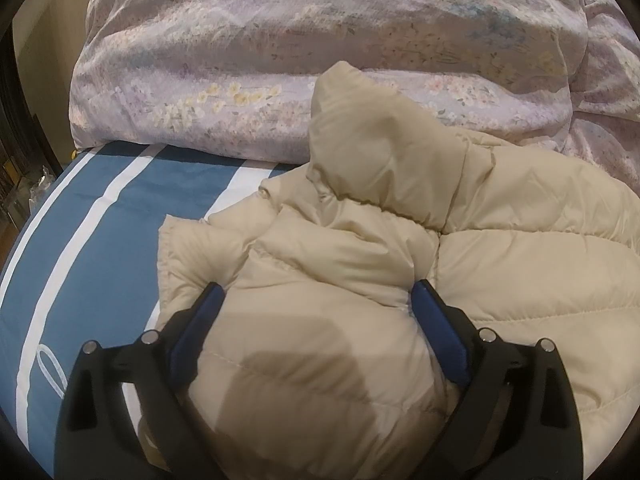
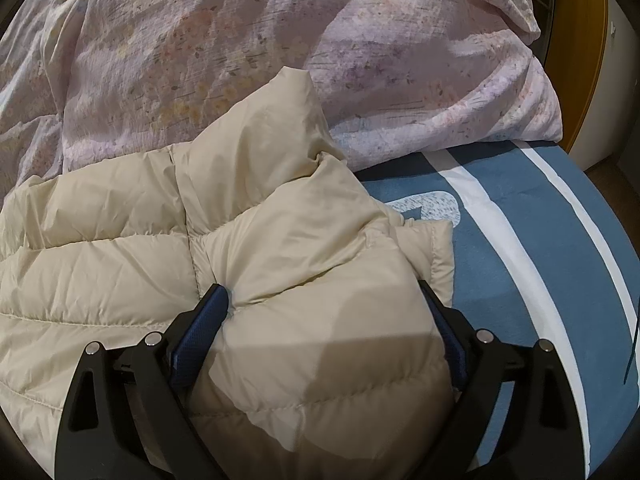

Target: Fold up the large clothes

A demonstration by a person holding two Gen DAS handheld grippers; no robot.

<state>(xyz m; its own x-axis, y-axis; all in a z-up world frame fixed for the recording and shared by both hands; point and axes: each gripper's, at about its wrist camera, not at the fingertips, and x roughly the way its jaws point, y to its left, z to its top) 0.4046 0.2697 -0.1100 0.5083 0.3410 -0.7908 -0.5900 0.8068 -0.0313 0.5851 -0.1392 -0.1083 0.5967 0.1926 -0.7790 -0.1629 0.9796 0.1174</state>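
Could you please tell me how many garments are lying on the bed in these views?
1: a cream puffer jacket, seen again in the right wrist view, on the blue striped sheet before the floral duvet. Others may be hidden beneath either.

Background stuff: a big rumpled lilac floral duvet (image 1: pixel 280 60) fills the top of both views, bunched up at the far end of the bed. Under it there's a blue bedsheet with white stripes (image 1: pixel 92 220), lower left in the left view, right side in the right one. Orange-brown wooden panel (image 2: pixel 580 60) at upper right.
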